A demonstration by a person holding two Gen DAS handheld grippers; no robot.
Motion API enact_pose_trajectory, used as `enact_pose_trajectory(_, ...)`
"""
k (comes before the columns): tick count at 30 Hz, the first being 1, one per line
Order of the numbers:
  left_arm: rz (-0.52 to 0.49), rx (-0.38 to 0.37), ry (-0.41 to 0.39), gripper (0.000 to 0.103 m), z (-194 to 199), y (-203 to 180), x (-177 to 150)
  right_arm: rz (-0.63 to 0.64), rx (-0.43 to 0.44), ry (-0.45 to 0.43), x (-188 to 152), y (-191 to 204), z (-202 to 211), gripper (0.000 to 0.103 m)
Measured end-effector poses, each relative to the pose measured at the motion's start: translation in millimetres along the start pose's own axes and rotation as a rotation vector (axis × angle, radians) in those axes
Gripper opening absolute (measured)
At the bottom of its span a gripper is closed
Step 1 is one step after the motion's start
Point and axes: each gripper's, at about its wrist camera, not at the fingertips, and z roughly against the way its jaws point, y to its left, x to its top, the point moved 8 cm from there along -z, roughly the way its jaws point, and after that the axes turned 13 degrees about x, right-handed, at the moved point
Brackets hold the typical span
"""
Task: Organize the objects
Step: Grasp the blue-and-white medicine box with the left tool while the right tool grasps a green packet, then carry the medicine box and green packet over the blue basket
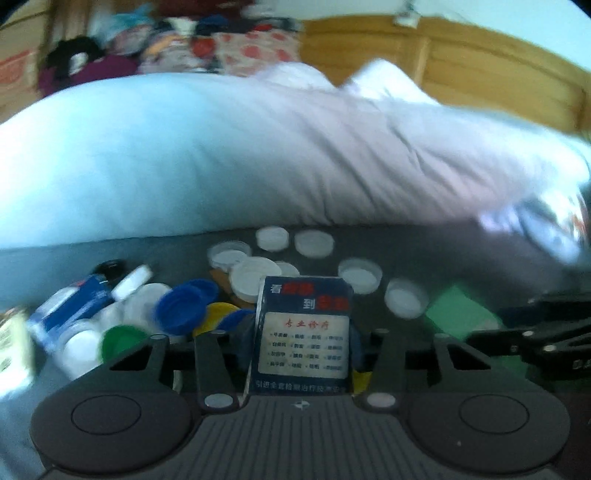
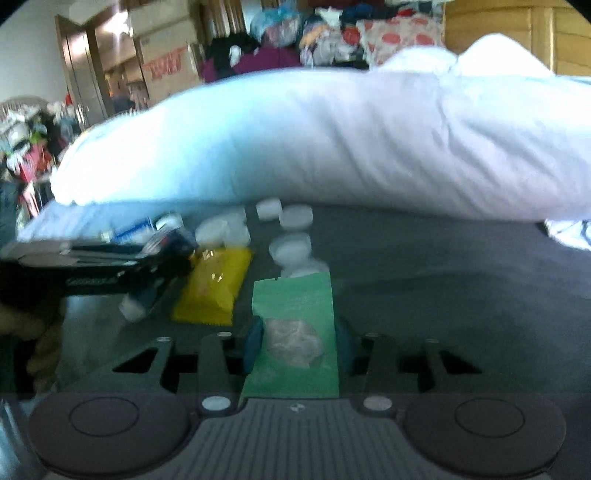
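Dark blue, the printed card box (image 1: 304,332) stands upright clamped in your left claw (image 1: 303,347), above the scattered bottle caps (image 1: 255,275) on the grey bed surface (image 2: 461,266). Your right claw (image 2: 295,350) grips the green packet (image 2: 295,306) beside the yellow packet (image 2: 214,284).

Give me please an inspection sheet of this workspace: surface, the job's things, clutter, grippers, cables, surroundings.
Surface: dark grey top, bordered at the back by a white duvet.
Job's things: blue box in the left gripper; green packet in the right gripper; yellow packet lying flat; white caps scattered; blue caps and a green cap in a pile.
Clutter: white-and-blue bottles lying among the caps.
Grippers: left gripper shut on the blue box; right gripper shut on the green packet.
Cables: nothing seen.
Surroundings: piled clothes, cardboard boxes, wooden wardrobe.
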Motion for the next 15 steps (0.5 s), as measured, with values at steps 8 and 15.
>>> enact_pose_trajectory(8, 0.093, 0.166, -0.159, 0.05, 117, 36, 25, 0.074, 0.071, -0.116, 44, 53, 36, 0.044)
enact_pose_trajectory(15, 0.004, 0.218, -0.188, 0.051, 179, 47, 9, 0.11, 0.134, -0.149, 58, 100, 67, 0.044)
